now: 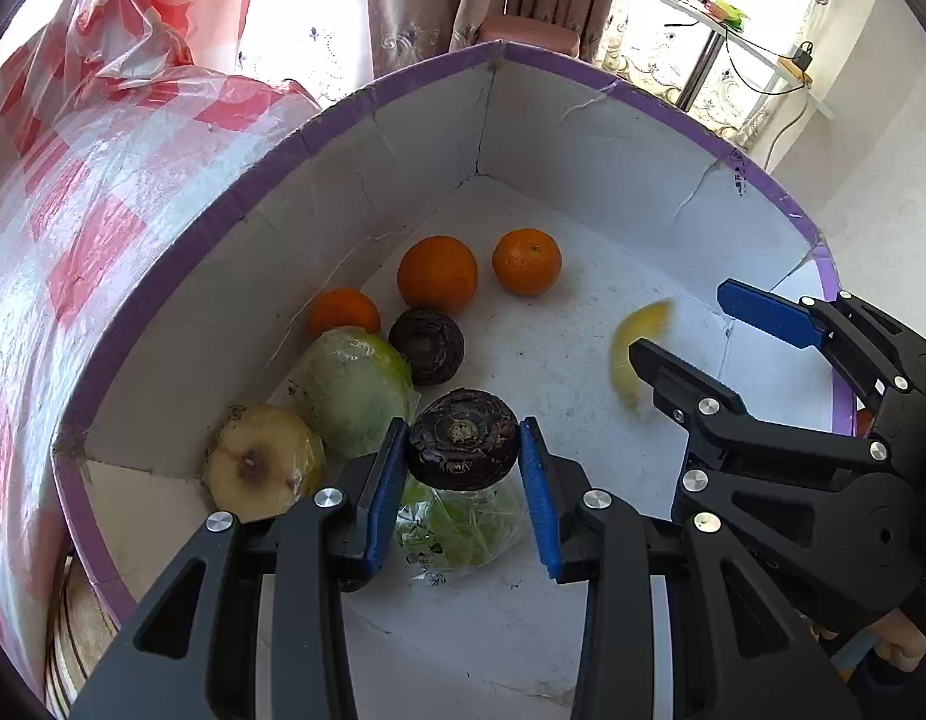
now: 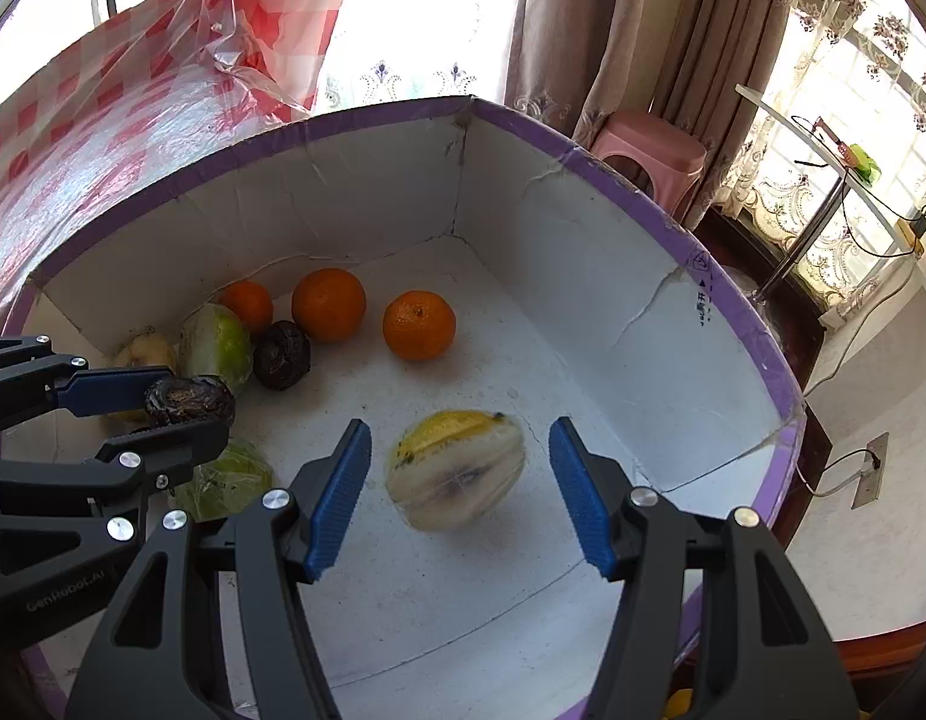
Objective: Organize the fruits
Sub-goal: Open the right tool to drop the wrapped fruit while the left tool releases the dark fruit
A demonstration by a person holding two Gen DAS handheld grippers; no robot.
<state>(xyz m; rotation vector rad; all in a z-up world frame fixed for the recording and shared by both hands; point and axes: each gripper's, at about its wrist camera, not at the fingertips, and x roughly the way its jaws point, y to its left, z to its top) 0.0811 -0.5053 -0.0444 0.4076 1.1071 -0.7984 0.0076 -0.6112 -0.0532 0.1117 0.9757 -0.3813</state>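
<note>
A white cardboard box with a purple rim holds the fruit. My left gripper is shut on a dark purple wrinkled fruit, held above a green fruit wrapped in plastic. My right gripper is open; a yellow-white fruit, blurred by motion, lies on the box floor between its fingers, not gripped. Three oranges, a second dark fruit, a green fruit and a pale apple-like fruit sit at the box's left.
A red-and-white checked plastic sheet covers the surface left of the box. A pink stool, curtains and a glass side table stand beyond. The box walls rise around both grippers.
</note>
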